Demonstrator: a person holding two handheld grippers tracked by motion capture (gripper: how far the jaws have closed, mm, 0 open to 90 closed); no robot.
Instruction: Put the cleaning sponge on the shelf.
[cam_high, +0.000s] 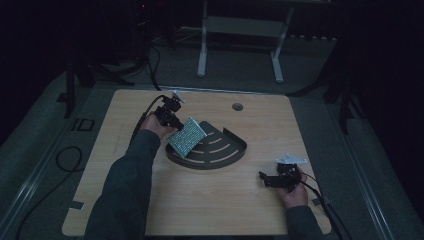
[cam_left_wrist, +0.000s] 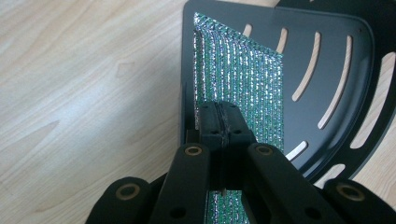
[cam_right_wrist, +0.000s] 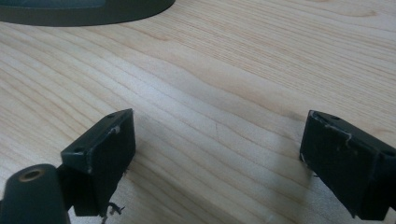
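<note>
Green glittery rectangular scouring sponge: you have it clamped between the closed jaws of your left gripper, tilted on edge over the corner of the dark quarter-round slotted metal shelf tray that lies flat on the light wooden table. Judgement: the pickup is done; setting the sponge flat in the tray and letting go are left, since I cannot tell whether its lower edge touches the tray floor yet. Your right gripper rests near the table's right edge, jaws spread wide, grasping nothing, well apart from the tray. Count: one sponge, one tray, two grippers.
</note>
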